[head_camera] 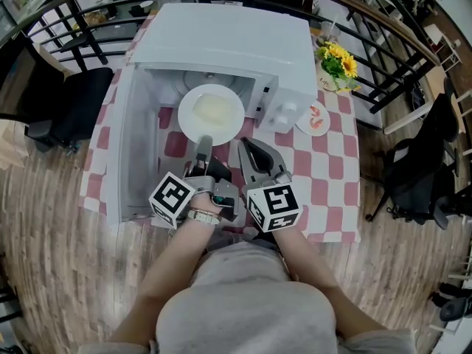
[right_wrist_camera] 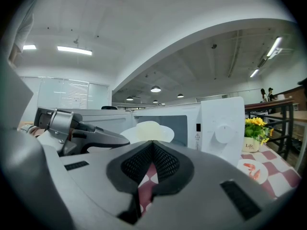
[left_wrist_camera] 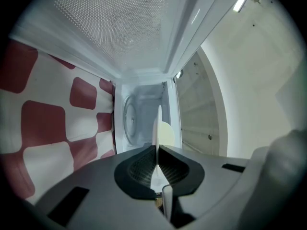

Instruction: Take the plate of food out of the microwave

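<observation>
Two grippers hang just in front of the microwave; the left gripper is pinched narrow on the near rim of the plate, its pads pressing the thin white edge from both sides in the left gripper view; the right gripper is beside it, toward the microwave's dial side, jaws together with nothing between them. The plate, with pale food on it, sits level at the microwave's open mouth, reaching out from the left gripper's tips toward the cavity. The door stands swung open on the microwave's left. Under the microwave lies a red-and-white checked tablecloth; right of the microwave are a small saucer and yellow flowers; a wood floor, dark chairs and a railing surround it.
</observation>
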